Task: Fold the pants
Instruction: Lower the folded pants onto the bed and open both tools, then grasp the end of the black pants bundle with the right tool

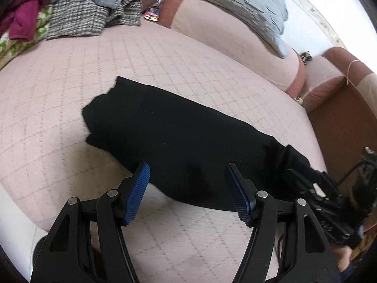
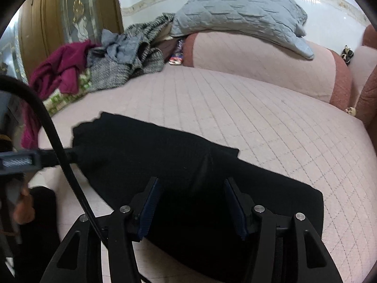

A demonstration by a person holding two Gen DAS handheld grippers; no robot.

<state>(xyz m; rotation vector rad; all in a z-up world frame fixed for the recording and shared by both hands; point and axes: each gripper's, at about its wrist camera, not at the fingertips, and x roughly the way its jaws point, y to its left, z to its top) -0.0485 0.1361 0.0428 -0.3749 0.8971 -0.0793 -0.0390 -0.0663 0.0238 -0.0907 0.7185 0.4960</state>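
The black pants [image 1: 179, 136] lie folded in a long strip on the pink quilted bed [image 1: 70, 99]. My left gripper [image 1: 187, 172] is open, its blue-padded fingers spread just above the near edge of the pants, holding nothing. My right gripper [image 2: 190, 186] is open too, its fingers spread over the near part of the pants [image 2: 165, 155]. The right gripper also shows in the left wrist view [image 1: 329, 202] at the pants' right end. The left gripper shows at the left edge of the right wrist view [image 2: 18, 162], at the pants' left end.
A heap of clothes lies at the far left of the bed: a maroon garment [image 2: 61, 68], a grey tweed one [image 2: 110, 70]. A grey quilted pillow [image 2: 240, 16] rests on a pink bolster [image 2: 259, 63]. A black cable [image 2: 59, 155] crosses the right wrist view.
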